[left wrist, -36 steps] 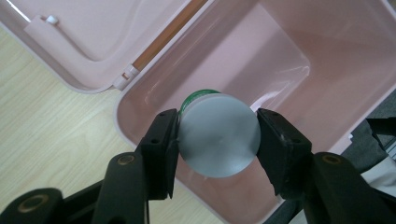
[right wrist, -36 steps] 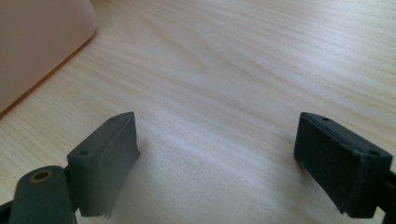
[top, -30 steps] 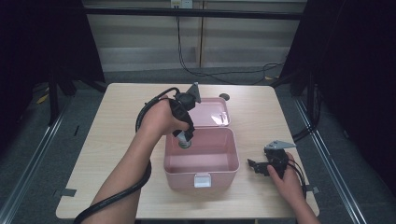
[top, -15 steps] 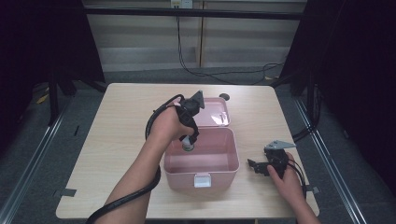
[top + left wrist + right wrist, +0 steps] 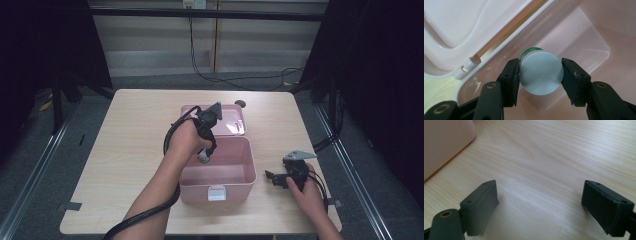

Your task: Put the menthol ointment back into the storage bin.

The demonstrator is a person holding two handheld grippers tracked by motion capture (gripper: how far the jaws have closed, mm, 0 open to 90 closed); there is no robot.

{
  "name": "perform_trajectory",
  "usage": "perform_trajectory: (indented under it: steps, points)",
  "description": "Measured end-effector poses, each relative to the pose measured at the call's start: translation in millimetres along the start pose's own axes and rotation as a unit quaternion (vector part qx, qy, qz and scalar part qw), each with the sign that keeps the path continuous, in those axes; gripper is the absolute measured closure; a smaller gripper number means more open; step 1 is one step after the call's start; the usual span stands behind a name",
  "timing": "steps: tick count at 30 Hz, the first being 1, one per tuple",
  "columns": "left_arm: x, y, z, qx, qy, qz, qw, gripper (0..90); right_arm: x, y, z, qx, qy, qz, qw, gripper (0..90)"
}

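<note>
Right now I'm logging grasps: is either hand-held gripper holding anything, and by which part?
The left hand-held gripper clamps a small round white-capped container by the cap's opposite sides, over the pink plastic box. The right hand-held gripper holds nothing.

There is one light wooden table (image 5: 125, 150). On it stands one pink plastic storage box (image 5: 240, 172) with one hinged lid (image 5: 235, 120) lying open behind it. One small round bottle with a pale grey cap (image 5: 541, 72) is present. Two black two-jaw grippers are counted: the left gripper (image 5: 540, 75) and the right gripper (image 5: 540, 205).
</note>
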State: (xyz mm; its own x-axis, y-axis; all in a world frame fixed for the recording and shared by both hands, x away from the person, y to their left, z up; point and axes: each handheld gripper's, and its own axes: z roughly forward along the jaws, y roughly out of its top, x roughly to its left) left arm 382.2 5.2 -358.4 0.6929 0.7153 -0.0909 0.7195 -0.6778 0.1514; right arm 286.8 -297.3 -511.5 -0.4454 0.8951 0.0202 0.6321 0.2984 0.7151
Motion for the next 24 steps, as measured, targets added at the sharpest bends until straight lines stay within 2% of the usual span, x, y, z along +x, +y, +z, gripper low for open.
perform_trajectory:
  steps: [3, 6, 13, 18, 24]
  points:
    - [0.2, 0.8, 3.0, 0.002, -0.001, 0.001, 1.0, 50.3, 0.0, 0.0, 0.0, 0.0, 0.0, 0.0, 1.0, 13.2]
    - [-0.1, 0.5, 6.8, 0.003, 0.001, -0.009, 0.9999, 50.3, 0.0, 0.0, 0.0, 0.0, 0.0, 0.0, 1.0, 13.2]
    - [0.2, -0.1, 16.4, 0.004, 0.0, -0.013, 0.9999, 50.3, 0.0, 0.0, 0.1, -0.001, 0.0, 0.0, 1.0, 13.1]
    - [-1.6, 0.5, 20.8, -0.001, 0.002, -0.025, 0.9997, 50.3, 0.0, 0.0, 0.1, -0.001, 0.0, 0.0, 1.0, 13.1]
    - [-1.9, 2.5, 23.8, 0.0, 0.007, -0.025, 0.9997, 50.3, 0.0, 0.0, 0.1, -0.001, 0.0, 0.0, 1.0, 13.1]
